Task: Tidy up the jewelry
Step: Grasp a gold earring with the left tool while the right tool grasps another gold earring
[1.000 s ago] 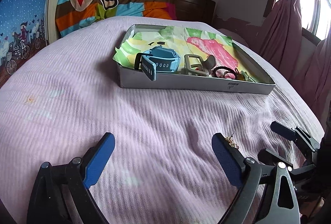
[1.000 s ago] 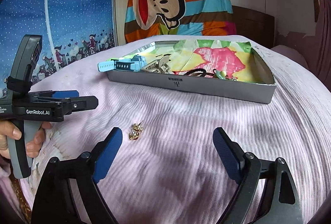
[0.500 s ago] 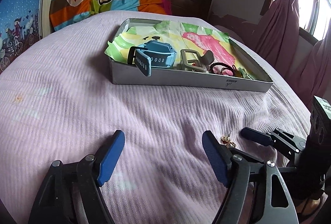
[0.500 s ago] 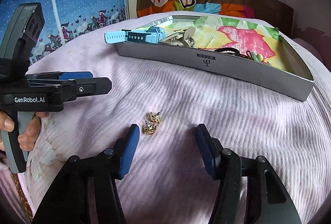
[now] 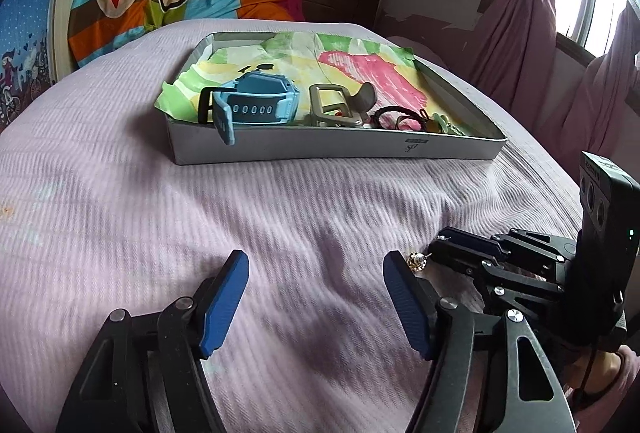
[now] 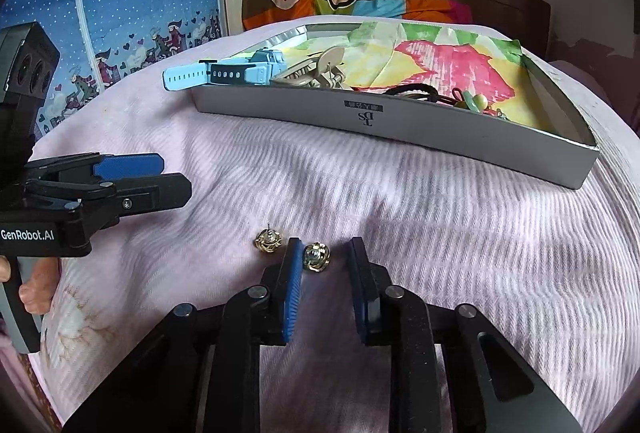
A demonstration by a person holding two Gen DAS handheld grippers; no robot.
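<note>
Risk: gold earring [image 6: 317,256] is tiny on soft bed [image 6: 440,253]; if I close off-centre it'll likely squirt out or sink into the fabric. Right hand-held gripper [image 6: 320,261] narrowed around it, not yet clamped, contact prob. none. Second earring [image 6: 268,242] just beside. Left hand-held gripper [image 5: 316,297] wide, empty. Tray [image 6: 400,121] well apart.

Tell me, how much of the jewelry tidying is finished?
Done: the blue watch and hair ties already lie in the tray. In hand: the right gripper brackets one gold earring, jaws not yet shut. Left: the second earring on the bedspread.
</note>
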